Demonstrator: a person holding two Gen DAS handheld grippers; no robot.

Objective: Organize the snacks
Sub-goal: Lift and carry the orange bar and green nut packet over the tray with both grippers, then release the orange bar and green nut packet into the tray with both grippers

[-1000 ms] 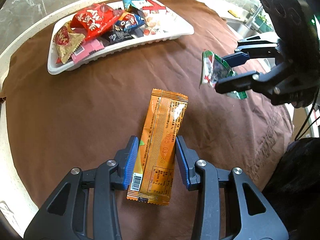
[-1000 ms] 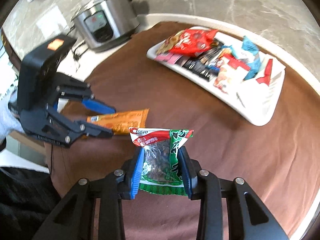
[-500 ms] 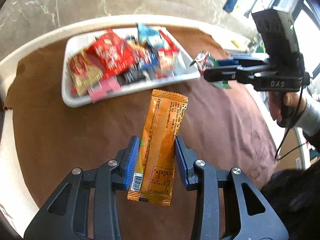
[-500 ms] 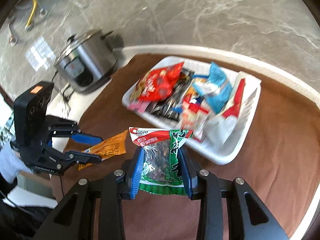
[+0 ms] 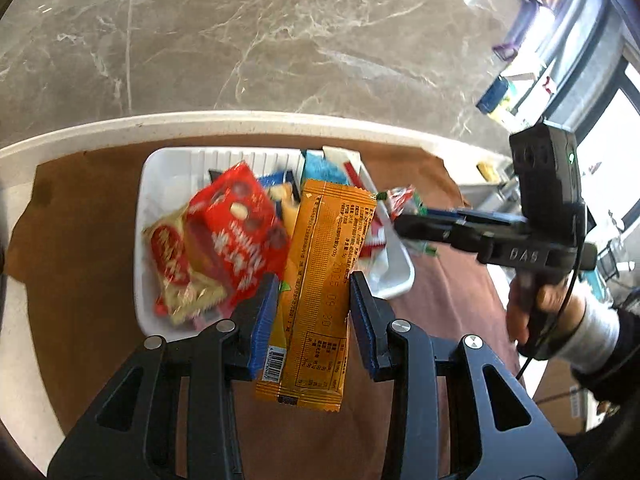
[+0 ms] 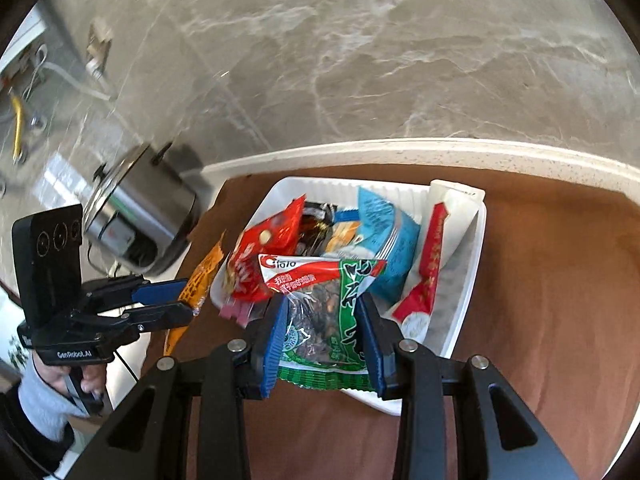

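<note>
My left gripper (image 5: 314,320) is shut on a long orange snack bar (image 5: 320,280), held in the air over the near end of the white tray (image 5: 168,160). My right gripper (image 6: 322,344) is shut on a green and red packet of seeds (image 6: 324,312), lifted above the tray's near rim (image 6: 464,312). The tray holds several snack packets, among them a red bag (image 5: 236,236) and a light blue one (image 6: 384,236). In the left wrist view the right gripper (image 5: 404,220) reaches in from the right with the seed packet (image 5: 400,200). The left gripper (image 6: 180,300) shows at the left of the right wrist view.
A brown cloth (image 6: 560,280) covers the round table, whose pale edge (image 5: 240,120) runs just behind the tray. A steel rice cooker (image 6: 140,216) stands left of the tray. A marble floor lies beyond. A person's hand (image 5: 536,312) and grey sleeve hold the right gripper.
Both grippers rose and moved toward the tray with their packets. The orange bar left the cloth and now hangs over the tray. The seed packet moved in over the tray's near rim.
</note>
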